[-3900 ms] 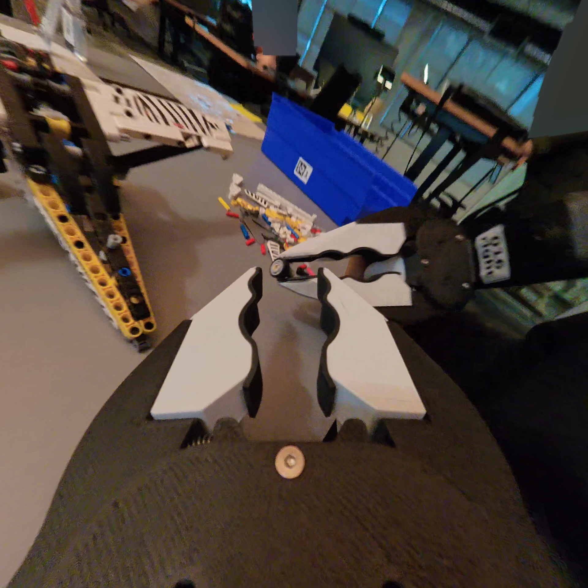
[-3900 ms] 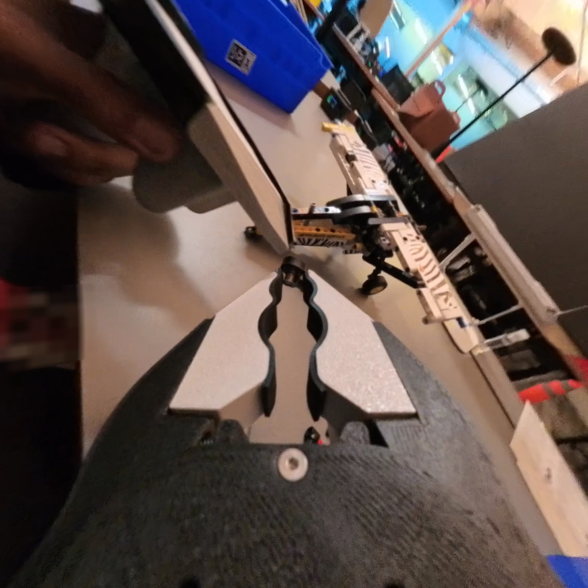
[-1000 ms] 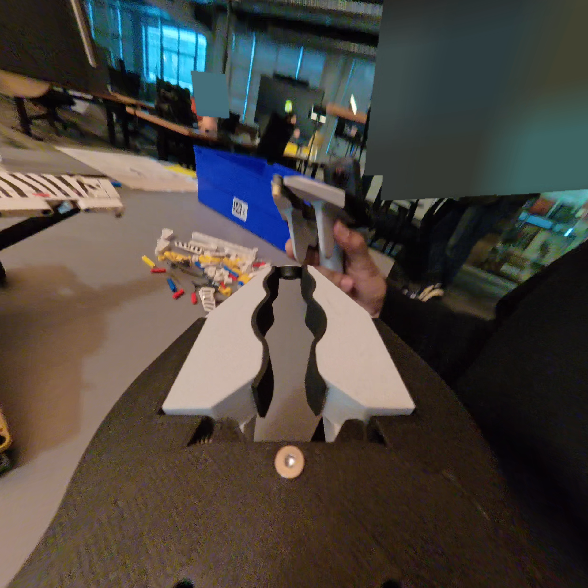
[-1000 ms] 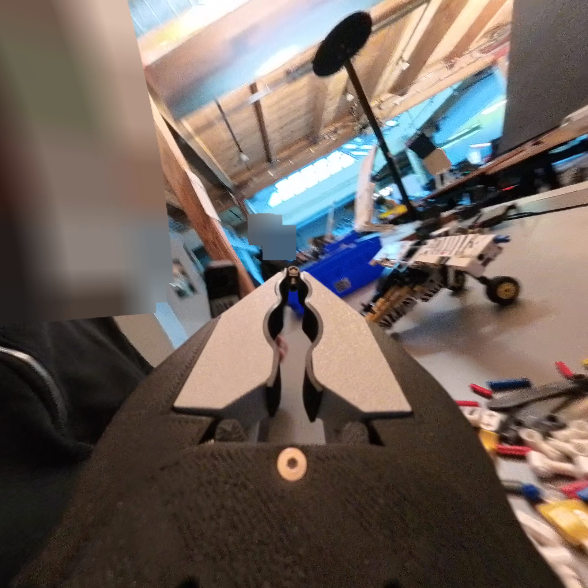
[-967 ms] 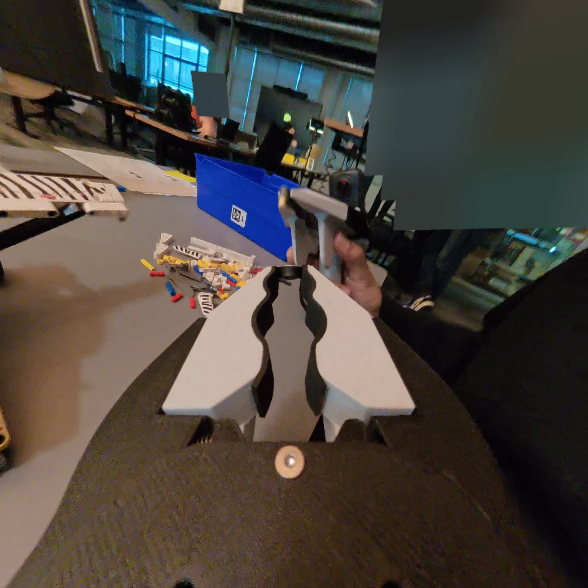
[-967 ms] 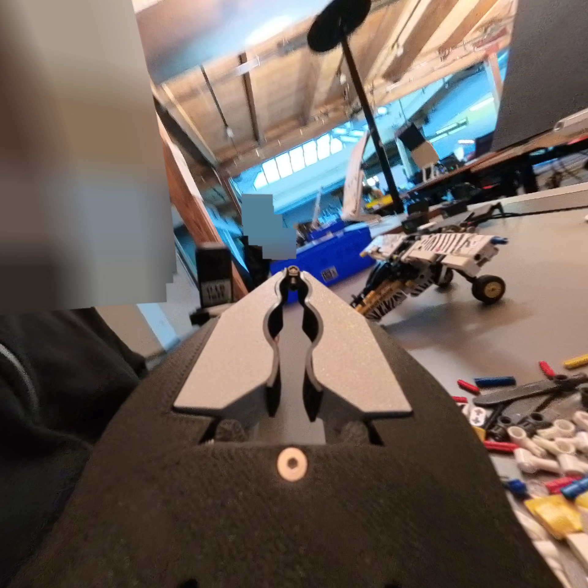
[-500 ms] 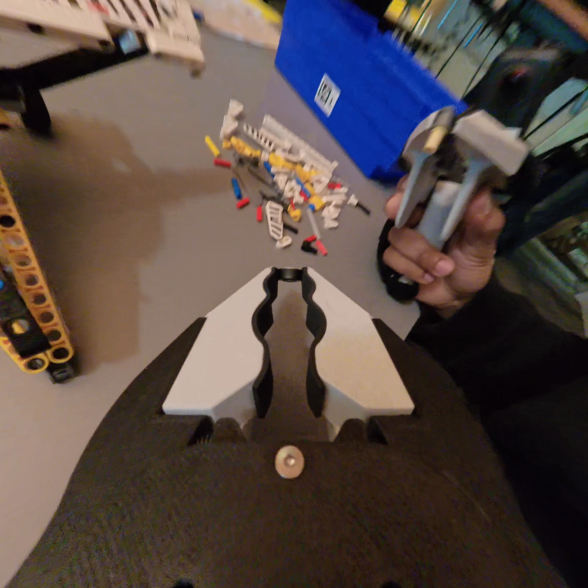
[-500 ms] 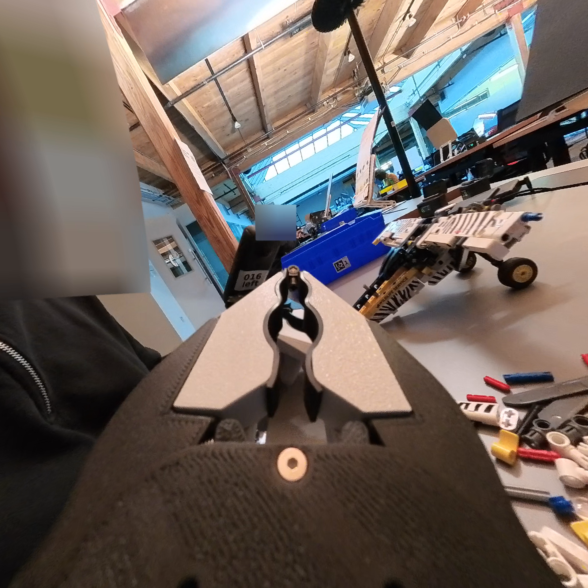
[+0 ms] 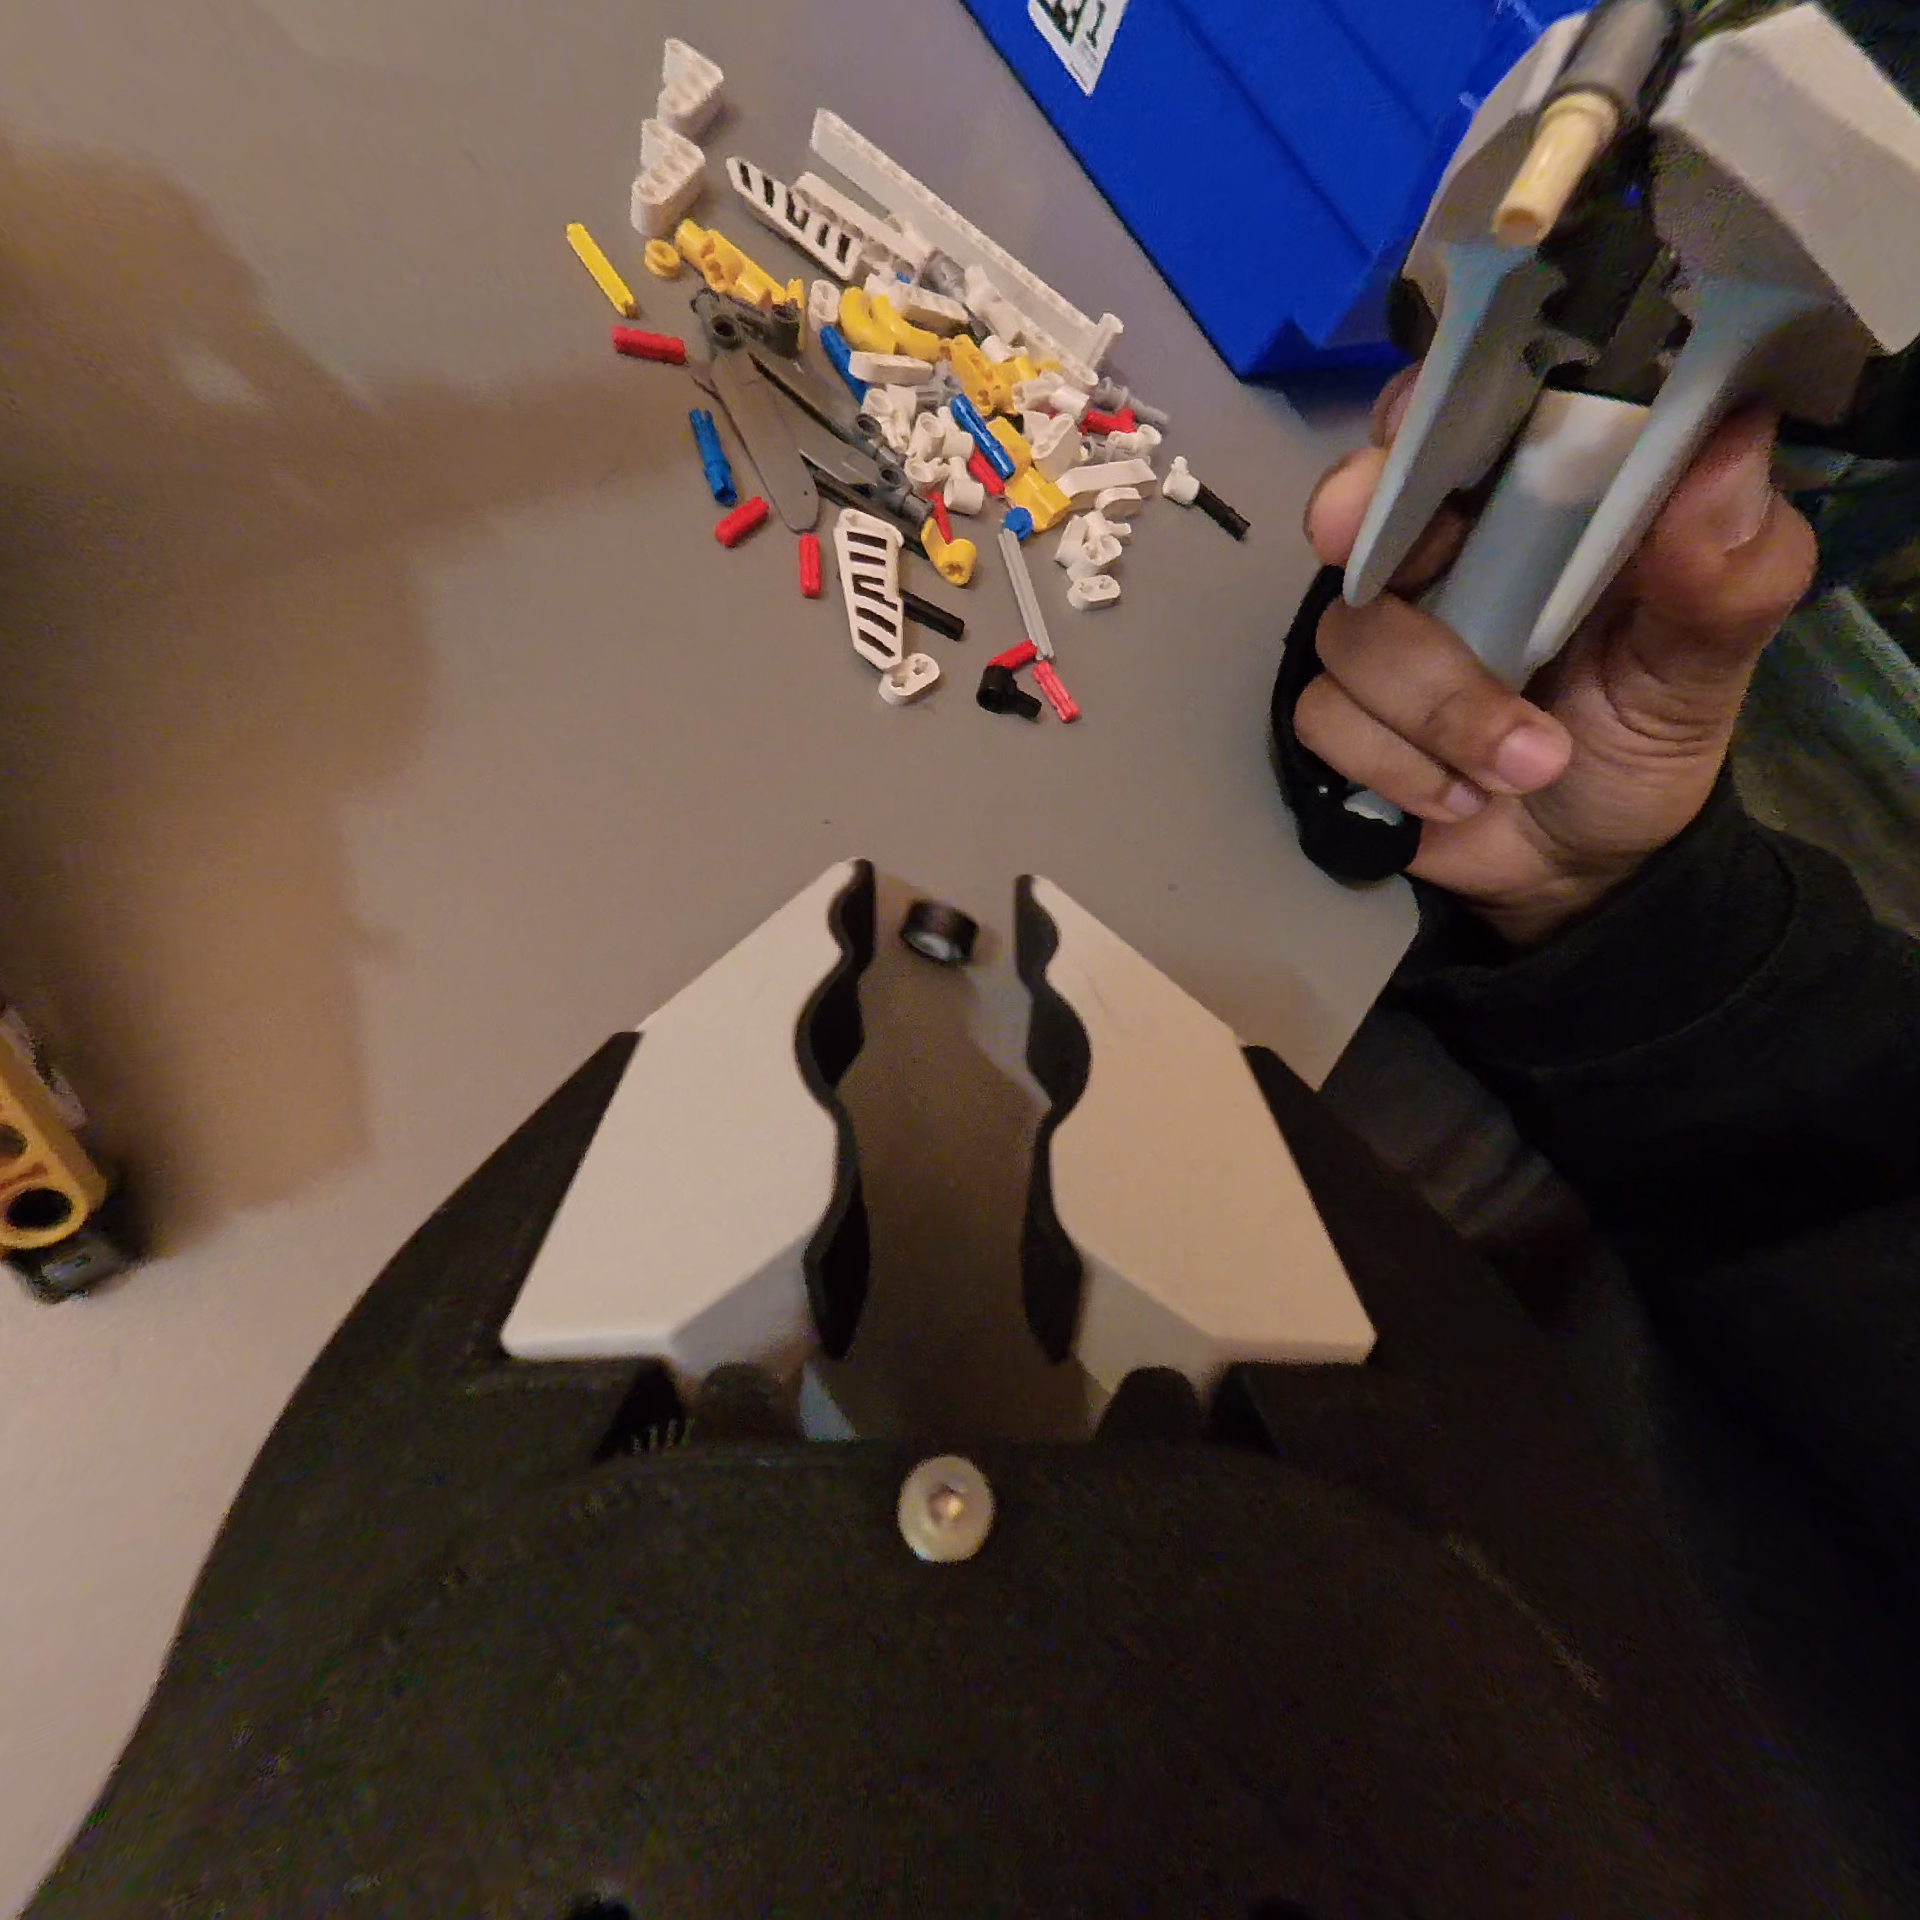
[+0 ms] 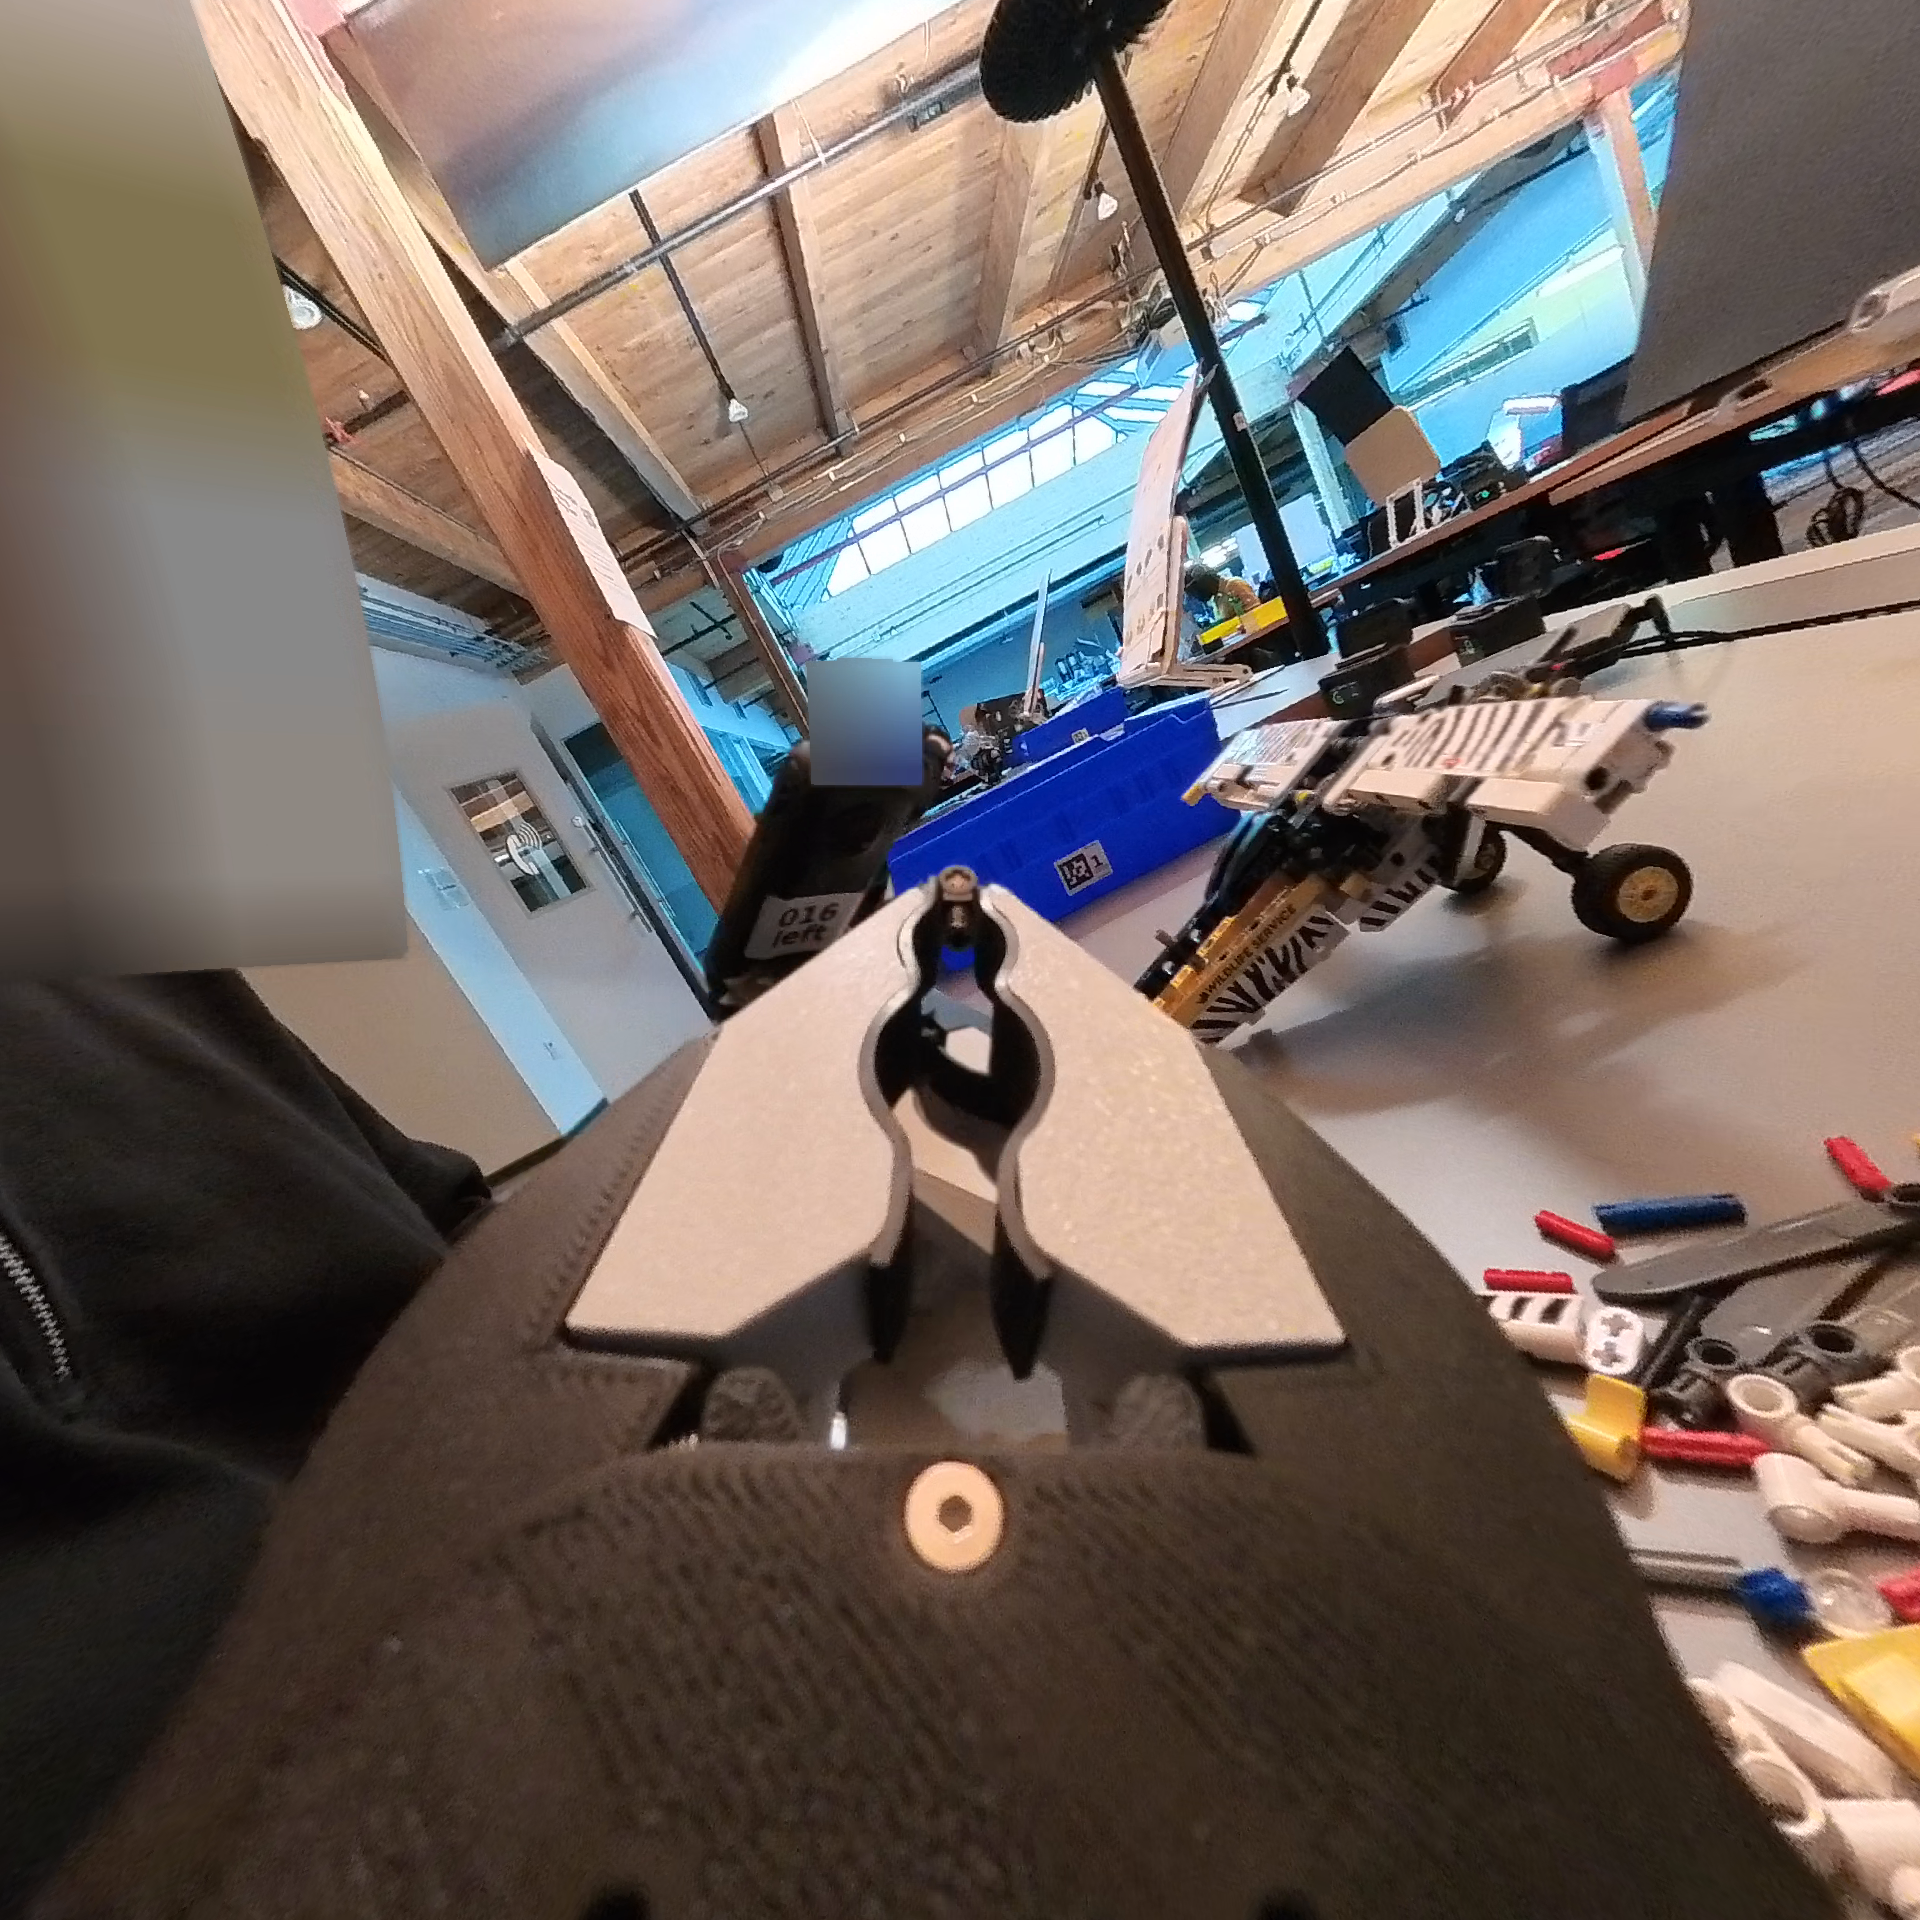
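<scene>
Left wrist view: left gripper [image 9: 940, 883] spread, a small black ring-shaped piece [image 9: 938, 931] lying loose between the fingertips, clear of both pads, over the grey table [image 9: 436, 644]. Pile of small white, yellow, red and blue building pieces [image 9: 904, 395] farther ahead; blue bin [image 9: 1247, 177] behind the pile. At right, a hand [image 9: 1558, 707] grips the handle of the other gripper. Yellow holed beam [image 9: 36, 1174] at the left edge.

Right wrist view: right gripper [image 10: 957, 896] pressed together, tips pinching a tiny grey pin-like piece [image 10: 957, 885], raised off the table and aimed level across the room. Zebra-striped wheeled model [image 10: 1455, 790] stands on the table [image 10: 1558, 1039] to the right, blue bin [image 10: 1060, 821] beside it. Loose pieces [image 10: 1766, 1382] scattered at lower right. Black sleeve [image 10: 187, 1195] at left.
</scene>
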The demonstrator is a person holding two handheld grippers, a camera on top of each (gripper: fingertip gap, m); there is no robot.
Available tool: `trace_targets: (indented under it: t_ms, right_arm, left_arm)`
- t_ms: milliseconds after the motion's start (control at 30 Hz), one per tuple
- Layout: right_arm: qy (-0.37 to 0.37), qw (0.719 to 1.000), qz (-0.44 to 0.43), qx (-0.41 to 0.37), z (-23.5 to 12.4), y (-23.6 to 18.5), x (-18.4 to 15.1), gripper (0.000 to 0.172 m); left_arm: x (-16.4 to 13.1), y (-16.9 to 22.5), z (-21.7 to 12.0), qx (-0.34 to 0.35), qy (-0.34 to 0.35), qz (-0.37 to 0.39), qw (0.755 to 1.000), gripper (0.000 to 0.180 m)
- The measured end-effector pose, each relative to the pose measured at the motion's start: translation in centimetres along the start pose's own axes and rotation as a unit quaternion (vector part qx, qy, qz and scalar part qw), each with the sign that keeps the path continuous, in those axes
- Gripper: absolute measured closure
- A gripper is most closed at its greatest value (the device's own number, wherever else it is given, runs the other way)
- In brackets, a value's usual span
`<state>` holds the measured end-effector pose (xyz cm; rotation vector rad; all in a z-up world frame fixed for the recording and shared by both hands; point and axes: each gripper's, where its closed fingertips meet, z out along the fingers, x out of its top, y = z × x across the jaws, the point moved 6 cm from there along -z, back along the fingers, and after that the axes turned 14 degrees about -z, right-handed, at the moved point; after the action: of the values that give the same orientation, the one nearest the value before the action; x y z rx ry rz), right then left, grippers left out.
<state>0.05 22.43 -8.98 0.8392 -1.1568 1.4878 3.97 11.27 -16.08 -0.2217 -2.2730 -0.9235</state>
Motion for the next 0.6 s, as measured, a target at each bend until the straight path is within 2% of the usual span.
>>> trace_targets:
  t_ms: [33, 67, 233, 333, 600]
  right_arm:
    - [-0.003, 1.0, -0.003, 0.0, 0.1, -0.1, 0.0, 0.169]
    - [-0.006, 1.0, -0.005, 0.0, 0.1, -0.1, -0.1, 0.169]
    - [-0.019, 1.0, -0.023, 0.005, 0.5, -0.6, -0.2, 0.17]
    - [-0.039, 0.998, -0.048, 0.011, 0.9, -1.2, -0.5, 0.169]
    - [-0.086, 0.99, -0.108, 0.015, 1.8, -2.4, -1.3, 0.169]
  left_arm:
    - [0.1, 0.0, -0.2, 0.007, 0.013, 0.005, 1.0, 0.145]
    - [0.2, 0.2, -0.4, 0.007, 0.026, 0.013, 1.0, 0.142]
    - [0.8, 1.2, -1.8, -0.026, 0.102, 0.035, 0.994, 0.139]
    - [1.5, 2.3, -2.9, -0.063, 0.16, 0.062, 0.983, 0.145]
    - [1.9, 3.4, -4.0, -0.098, 0.21, 0.095, 0.968, 0.163]
